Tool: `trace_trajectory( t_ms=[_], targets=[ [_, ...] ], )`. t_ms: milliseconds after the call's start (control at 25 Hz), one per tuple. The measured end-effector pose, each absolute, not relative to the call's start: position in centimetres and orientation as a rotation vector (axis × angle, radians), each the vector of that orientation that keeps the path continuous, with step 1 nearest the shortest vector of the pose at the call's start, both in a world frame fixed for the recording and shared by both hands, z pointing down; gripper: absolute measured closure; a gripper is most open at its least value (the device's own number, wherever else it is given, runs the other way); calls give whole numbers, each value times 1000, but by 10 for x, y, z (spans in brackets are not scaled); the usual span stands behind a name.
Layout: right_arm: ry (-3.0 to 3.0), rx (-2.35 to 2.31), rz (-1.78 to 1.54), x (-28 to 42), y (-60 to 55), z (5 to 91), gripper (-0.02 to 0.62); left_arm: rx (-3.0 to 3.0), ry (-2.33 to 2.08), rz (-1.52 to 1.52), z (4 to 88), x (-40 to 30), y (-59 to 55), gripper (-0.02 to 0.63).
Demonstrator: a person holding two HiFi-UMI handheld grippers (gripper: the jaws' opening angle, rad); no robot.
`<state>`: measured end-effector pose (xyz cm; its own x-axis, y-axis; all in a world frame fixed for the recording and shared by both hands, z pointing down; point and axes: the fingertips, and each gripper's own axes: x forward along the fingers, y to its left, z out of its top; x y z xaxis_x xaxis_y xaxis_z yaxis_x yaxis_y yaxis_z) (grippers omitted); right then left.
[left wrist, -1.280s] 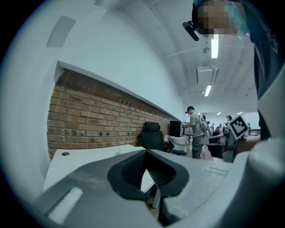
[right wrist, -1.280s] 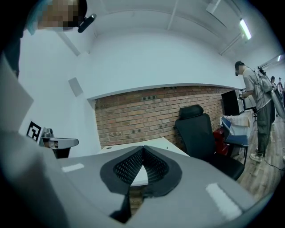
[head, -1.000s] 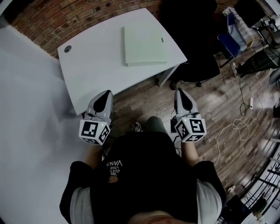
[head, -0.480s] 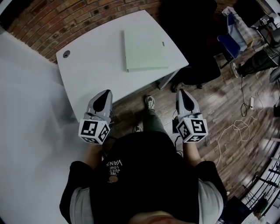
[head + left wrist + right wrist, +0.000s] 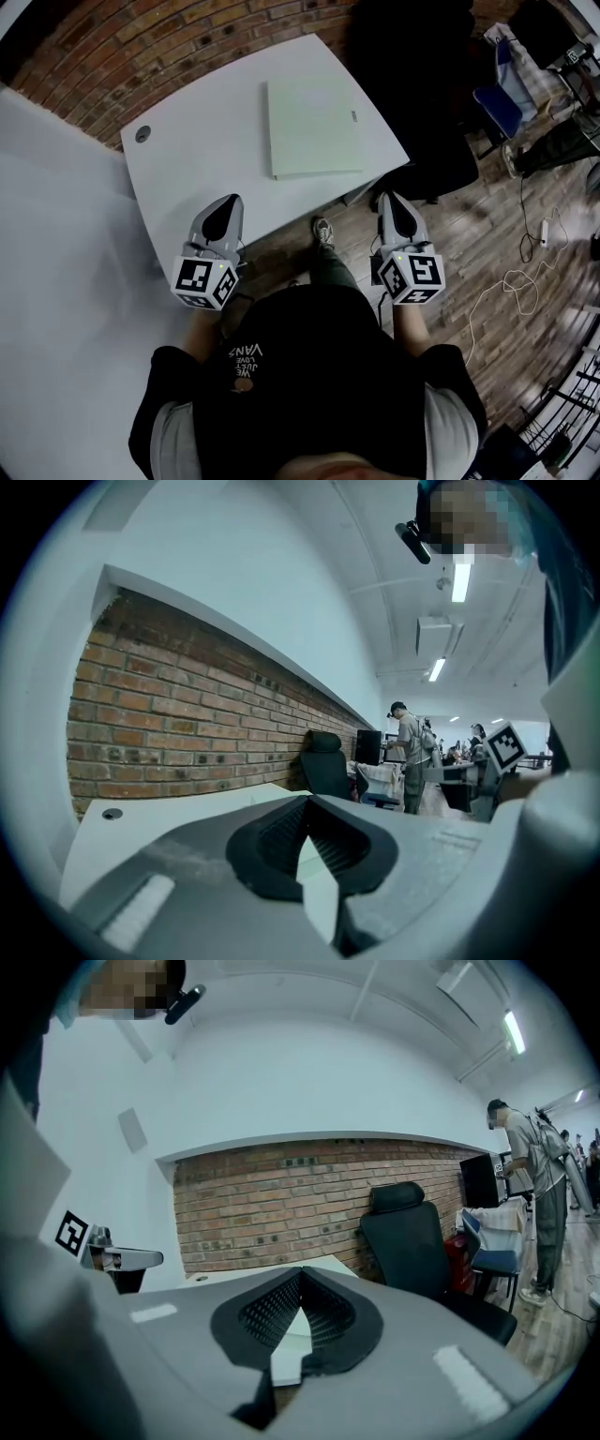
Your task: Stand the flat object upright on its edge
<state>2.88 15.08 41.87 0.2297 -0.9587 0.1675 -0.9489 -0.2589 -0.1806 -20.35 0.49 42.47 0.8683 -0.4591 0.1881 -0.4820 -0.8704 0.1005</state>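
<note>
Left gripper (image 5: pixel 228 200) is closed, its jaws pressed together with nothing between them; the left gripper view shows the ribbed pads (image 5: pixel 281 832) meeting at the tip. The right gripper (image 5: pixel 386 197) is the same, jaws together and empty, pads (image 5: pixel 272 1309) meeting in a point. The person holds the two side by side at about the same height, both aimed ahead at the white table (image 5: pixel 202 150). From the head view, the left tip sits over the table's near edge and the right tip over the wooden floor (image 5: pixel 469 225), just off the table's near right corner.

The flat object, a pale green board (image 5: pixel 312 127), lies flat on the tabletop towards its right side, close to the right-hand edge and well ahead of both grippers. Neither gripper touches it. A round cable hole (image 5: pixel 142 134) sits at the table's far left corner. Behind runs a brick wall (image 5: pixel 141 47), with a black office chair (image 5: pixel 408 1241) to the right of the table. One shoe (image 5: pixel 322 230) shows on the floor between the grippers.
</note>
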Motion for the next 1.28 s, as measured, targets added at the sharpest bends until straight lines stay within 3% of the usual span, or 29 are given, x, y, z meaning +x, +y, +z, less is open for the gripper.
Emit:
trace_trajectory(
  t_ms=[1280],
  targets=[
    [2019, -2340, -530, 147, 16, 445, 597, 2808, -810, 375, 457, -83, -117, 609]
  ],
)
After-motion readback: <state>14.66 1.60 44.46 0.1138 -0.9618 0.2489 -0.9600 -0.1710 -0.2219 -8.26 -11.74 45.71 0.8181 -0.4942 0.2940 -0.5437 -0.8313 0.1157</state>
